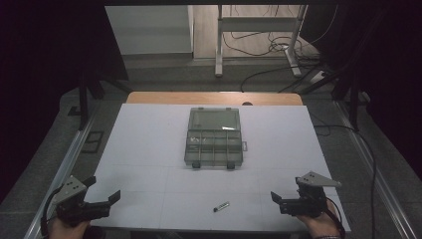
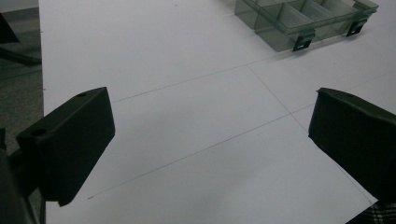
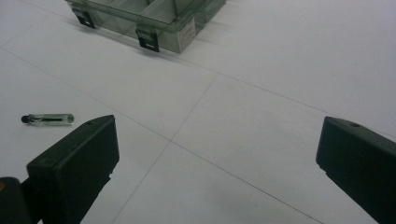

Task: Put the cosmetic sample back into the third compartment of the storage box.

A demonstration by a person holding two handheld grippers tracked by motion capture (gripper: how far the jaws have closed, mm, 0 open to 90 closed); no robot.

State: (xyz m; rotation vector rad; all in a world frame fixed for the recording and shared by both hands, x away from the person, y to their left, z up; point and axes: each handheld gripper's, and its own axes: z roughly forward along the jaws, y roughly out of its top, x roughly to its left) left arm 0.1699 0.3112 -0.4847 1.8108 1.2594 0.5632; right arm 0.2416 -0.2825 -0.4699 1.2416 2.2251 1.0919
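A wide white table (image 1: 149,149) fills the middle of the scene, with dark floor and cables beyond its far edge. The landmark is a clear plastic compartment box (image 1: 214,138) standing at the table's centre, its lid closed and two dark latches on the side facing the person.

Well toward the person from the box, at the near left corner of the table, the left gripper (image 1: 102,201) is held in a hand, its jaws spread wide with nothing between them. At the near right corner, about as far from the box, the right gripper (image 1: 281,199) is held the same way, jaws wide apart and empty.

Smallest of all, a little clear vial with a dark cap (image 1: 221,206) lies flat on the table, on the person's side of the box and almost straight out from its latches. In the high view its long axis runs at a slant, dark end nearer the person and to the left. It lies between the two grippers but closer to the right one, which likely has the shorter reach. Bare table lies between them; nothing blocks the way.
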